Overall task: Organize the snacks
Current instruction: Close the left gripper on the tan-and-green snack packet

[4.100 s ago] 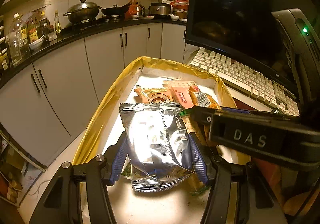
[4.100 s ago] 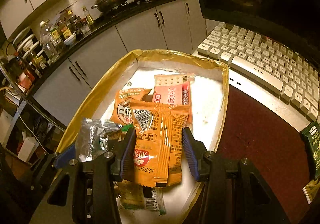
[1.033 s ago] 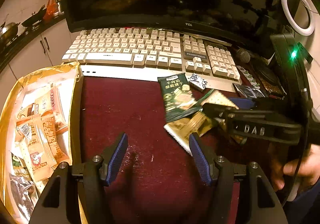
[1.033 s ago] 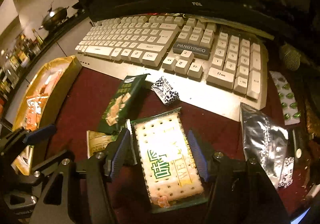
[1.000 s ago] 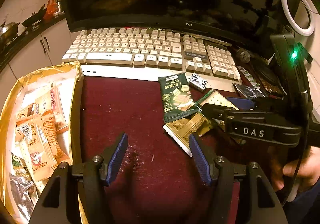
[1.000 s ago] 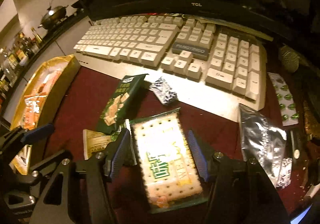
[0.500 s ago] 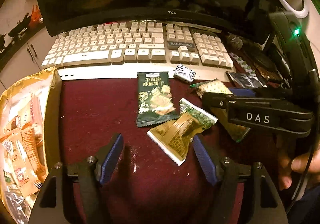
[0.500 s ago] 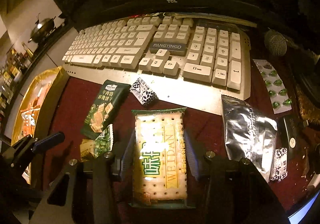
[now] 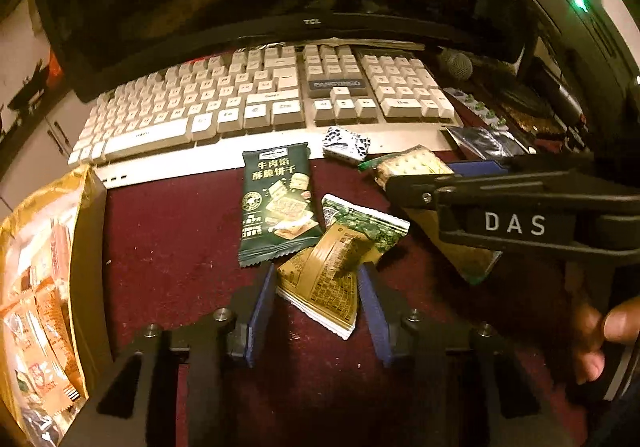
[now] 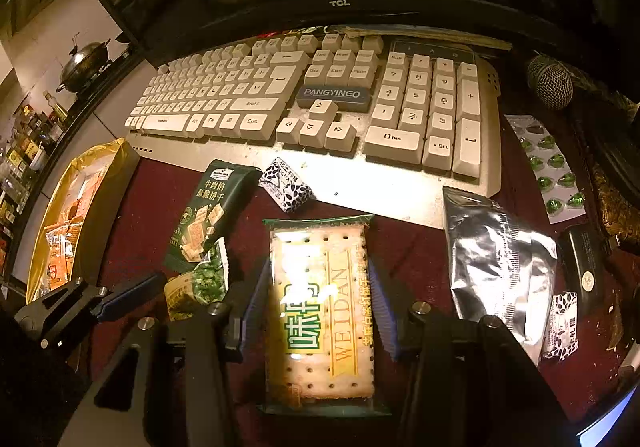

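Down on the dark red mat (image 9: 168, 247), the left gripper (image 9: 316, 303) is clamping the gold-and-green snack packet (image 9: 332, 275), its jaws having just been closing on it. Beside it the right gripper (image 10: 316, 307) is gripping the WEIDAN cracker pack (image 10: 320, 311) by its long sides. A dark green biscuit packet (image 9: 276, 207) is lying just below the keyboard (image 9: 260, 103), while the gold-lined box (image 9: 86, 231) is sitting at the mat's left edge, holding orange packets.

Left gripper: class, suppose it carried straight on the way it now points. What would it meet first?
Probably the gold snack packet, already lying between the left gripper pads, which have just been closing on it. Beyond that lies the dark green biscuit packet, though depth is hard to judge.
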Available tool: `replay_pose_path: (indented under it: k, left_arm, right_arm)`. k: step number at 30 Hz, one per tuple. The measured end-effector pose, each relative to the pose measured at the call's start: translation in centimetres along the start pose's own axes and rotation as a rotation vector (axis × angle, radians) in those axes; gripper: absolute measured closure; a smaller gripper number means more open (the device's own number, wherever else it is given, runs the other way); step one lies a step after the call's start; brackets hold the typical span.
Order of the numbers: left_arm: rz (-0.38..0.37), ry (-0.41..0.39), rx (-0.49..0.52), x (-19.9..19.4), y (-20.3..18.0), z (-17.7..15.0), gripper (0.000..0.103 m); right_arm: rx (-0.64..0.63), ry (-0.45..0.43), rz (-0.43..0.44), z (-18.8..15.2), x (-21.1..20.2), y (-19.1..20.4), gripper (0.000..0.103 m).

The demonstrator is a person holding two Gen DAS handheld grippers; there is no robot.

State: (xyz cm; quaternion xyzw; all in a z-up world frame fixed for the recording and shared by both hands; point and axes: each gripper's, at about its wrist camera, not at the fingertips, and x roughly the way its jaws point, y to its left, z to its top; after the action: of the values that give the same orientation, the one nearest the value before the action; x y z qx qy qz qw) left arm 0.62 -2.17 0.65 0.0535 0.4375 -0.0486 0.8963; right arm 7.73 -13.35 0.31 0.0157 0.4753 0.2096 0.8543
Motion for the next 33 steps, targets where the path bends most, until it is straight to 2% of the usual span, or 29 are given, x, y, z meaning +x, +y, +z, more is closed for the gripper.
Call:
replay_pose_path:
  k: [1,3,5,8,10,12,13,14,20,22,25,33]
  left_arm:
    - [0.006,-0.002,0.001,0.0,0.0,0.1,0.058]
    - [0.017,0.000,0.005,0.3,0.0,0.2,0.049]
    - [0.037,0.014,-0.002,0.8,0.2,0.3,0.023]
    - [0.019,0.007,-0.028,1.5,0.8,0.6,0.019]
    - [-0.008,0.008,-0.050,1.6,1.1,0.6,0.022]
    - [-0.010,-0.006,-0.045,1.4,1.0,0.6,0.036]
    - [-0.017,-0.013,-0.039,1.2,0.8,0.6,0.046]
    - [-0.014,-0.019,-0.037,1.1,0.7,0.6,0.048]
    - [-0.054,-0.047,-0.099,0.6,1.9,0.5,0.051]
    - [-0.076,-0.073,-0.125,0.2,2.4,0.5,0.057]
    - [-0.091,-0.100,-0.146,-0.3,2.7,0.5,0.061]
    - [-0.102,-0.095,-0.157,-0.1,2.8,0.6,0.061]
  right_arm:
    - [0.000,0.000,0.000,0.0,0.0,0.0,0.056]
    - [0.000,0.000,0.000,0.0,0.1,0.0,0.055]
    - [0.001,0.000,0.000,0.0,0.1,0.0,0.055]
    - [0.001,0.000,0.000,0.0,0.0,0.0,0.055]
    - [0.000,0.000,0.000,0.0,0.0,0.0,0.055]
    - [0.002,-0.001,0.003,0.0,0.1,0.1,0.056]
    - [0.002,-0.002,0.004,0.1,0.0,0.1,0.056]
    - [0.000,-0.005,0.005,0.1,0.0,0.1,0.056]
    - [-0.007,-0.030,0.017,0.1,-0.5,0.3,0.056]
    - [-0.015,-0.043,0.023,0.2,-0.7,0.5,0.056]
    - [-0.020,-0.055,0.019,0.2,-0.9,0.7,0.056]
    - [-0.032,-0.032,0.005,0.1,-0.1,0.9,0.056]
